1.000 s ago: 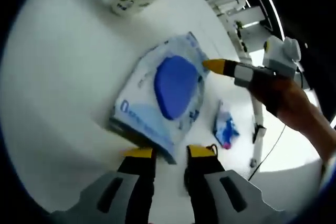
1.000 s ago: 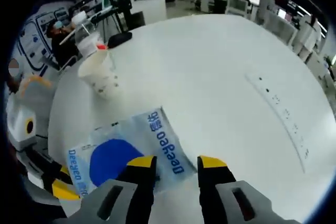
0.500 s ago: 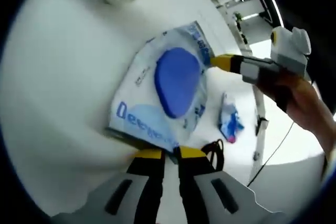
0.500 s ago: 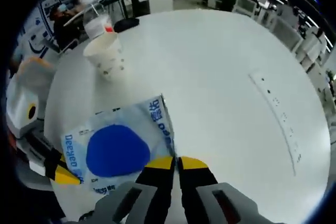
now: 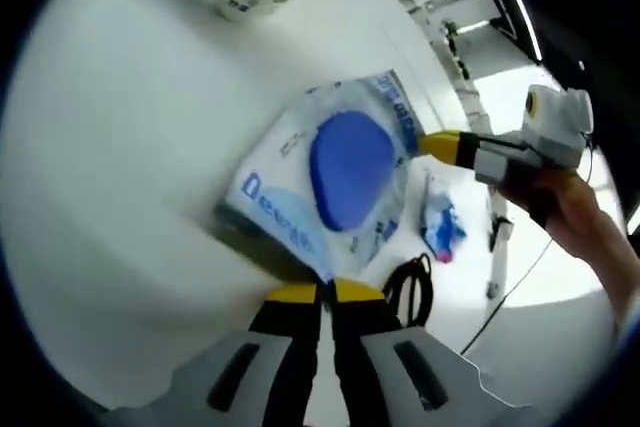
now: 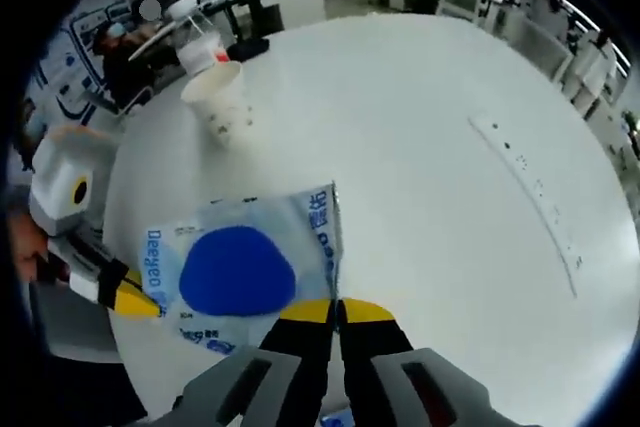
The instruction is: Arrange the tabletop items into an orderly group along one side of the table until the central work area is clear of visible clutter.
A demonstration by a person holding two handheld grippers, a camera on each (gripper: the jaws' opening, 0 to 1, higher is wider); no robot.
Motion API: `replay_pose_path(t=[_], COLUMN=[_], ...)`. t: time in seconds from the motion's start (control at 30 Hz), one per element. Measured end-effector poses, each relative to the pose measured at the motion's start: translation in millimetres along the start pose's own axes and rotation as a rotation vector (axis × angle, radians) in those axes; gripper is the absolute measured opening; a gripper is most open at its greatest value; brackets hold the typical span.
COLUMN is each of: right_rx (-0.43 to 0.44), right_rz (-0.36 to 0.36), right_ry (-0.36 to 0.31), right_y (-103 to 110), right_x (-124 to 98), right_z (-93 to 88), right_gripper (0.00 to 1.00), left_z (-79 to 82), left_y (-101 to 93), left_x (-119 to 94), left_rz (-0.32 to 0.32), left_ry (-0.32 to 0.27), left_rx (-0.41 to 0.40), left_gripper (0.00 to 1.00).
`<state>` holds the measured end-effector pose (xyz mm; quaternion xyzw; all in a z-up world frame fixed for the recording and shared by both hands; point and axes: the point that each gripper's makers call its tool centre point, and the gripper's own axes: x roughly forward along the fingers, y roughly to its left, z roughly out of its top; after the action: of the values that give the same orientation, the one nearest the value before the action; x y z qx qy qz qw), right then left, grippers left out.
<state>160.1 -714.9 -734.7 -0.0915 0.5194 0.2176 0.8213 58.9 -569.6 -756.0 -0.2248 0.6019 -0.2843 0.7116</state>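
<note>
White tabletop carries every item, with an office floor behind it. Near the table's middle lies a flat wipes pack with a blue oval lid. The left gripper has its jaws closed on one edge of the pack; the right gripper has its jaws closed on the opposite edge. Gripping two sides likely keeps the soft pack level so it can be lifted or slid without folding. A paper cup and a clear plastic bottle stand together near the table's edge, probably the grouping side. A small blue wrapper and a black cable lie just beside the pack, not yet sorted.
</note>
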Motion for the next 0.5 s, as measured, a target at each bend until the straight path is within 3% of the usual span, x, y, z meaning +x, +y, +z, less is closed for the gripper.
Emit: replay_pose_path(t=[0.3,0.43,0.5], right_rx=[0.086,0.191,0.257], right_rz=[0.011,0.025,0.03], right_ry=[-0.035,-0.066,-0.079], right_y=[23,30,42], right_x=[-17,-15,-21], right_z=[-15.6,-28.4,-33.6], right_gripper=[0.0,0.0,0.0], left_z=[15.0,25.2,29.0], left_y=[22.9,34.6,38.9], left_x=[-22,-35,-40], left_rz=[0.04,0.062,0.07], left_ry=[-0.018,-0.035,-0.041], left_rx=[0.047,0.085,0.1], left_gripper=[0.0,0.0,0.0])
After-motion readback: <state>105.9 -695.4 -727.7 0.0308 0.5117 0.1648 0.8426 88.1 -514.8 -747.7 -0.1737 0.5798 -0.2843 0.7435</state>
